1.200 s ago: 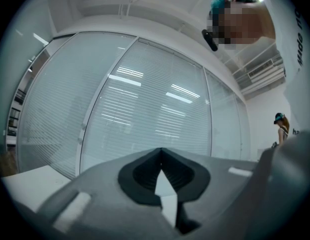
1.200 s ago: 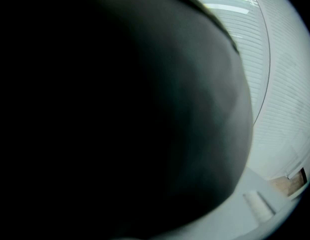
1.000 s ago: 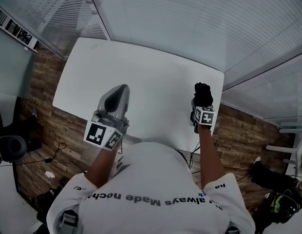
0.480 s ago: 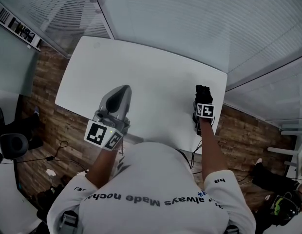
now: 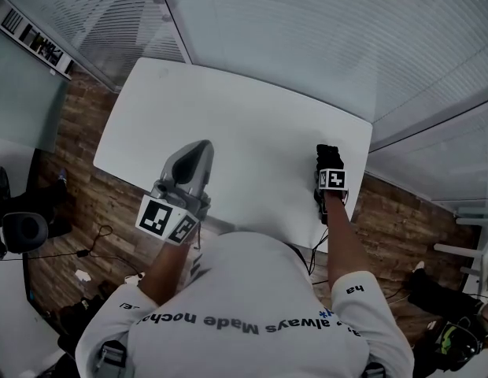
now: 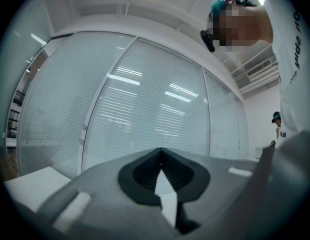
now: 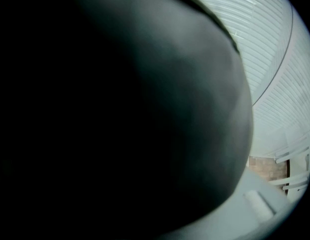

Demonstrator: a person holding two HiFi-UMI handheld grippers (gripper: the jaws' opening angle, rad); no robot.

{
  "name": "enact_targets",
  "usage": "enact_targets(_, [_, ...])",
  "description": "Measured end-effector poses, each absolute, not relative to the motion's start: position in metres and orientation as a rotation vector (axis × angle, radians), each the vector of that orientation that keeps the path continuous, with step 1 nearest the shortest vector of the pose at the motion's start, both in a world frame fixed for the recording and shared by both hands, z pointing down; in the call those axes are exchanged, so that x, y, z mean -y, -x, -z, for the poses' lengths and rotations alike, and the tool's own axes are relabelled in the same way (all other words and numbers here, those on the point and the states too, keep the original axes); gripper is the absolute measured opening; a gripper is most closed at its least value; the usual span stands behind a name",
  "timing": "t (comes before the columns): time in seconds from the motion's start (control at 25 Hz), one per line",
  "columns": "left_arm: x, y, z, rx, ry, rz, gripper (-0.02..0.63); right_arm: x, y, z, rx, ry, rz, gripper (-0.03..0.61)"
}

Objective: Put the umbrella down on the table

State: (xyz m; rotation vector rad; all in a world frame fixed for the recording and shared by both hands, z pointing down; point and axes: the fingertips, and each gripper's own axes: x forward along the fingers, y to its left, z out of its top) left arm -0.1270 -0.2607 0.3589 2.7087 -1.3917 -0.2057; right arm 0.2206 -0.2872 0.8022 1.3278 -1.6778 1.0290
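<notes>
At lower left of the head view, my left tongs [image 5: 201, 145] hang over the white desk's [image 5: 252, 124] near edge, pressed together on nothing. Right of centre, my right tongs [image 5: 330, 170] pinch the black umbrella [image 5: 328, 152] above the desk's right end. I cannot tell whether it touches the desk.

White table [image 5: 244, 124], rounded corners, on brown plank floor [image 5: 79, 203]; black umbrella [image 5: 329, 156] over right edge, contact unclear.

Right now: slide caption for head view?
Right gripper holds a black folded umbrella at the white table, near its right edge; grey left gripper hovers shut.
</notes>
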Motion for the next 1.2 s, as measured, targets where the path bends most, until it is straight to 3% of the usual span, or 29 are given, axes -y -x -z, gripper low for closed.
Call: enact_targets(1.2, [0.267, 0.120, -0.356, 1.410, -2.701, 0.216, 0.003, 0.273, -0.220, -0.785, 1.704, -1.322, -1.071, 0.279])
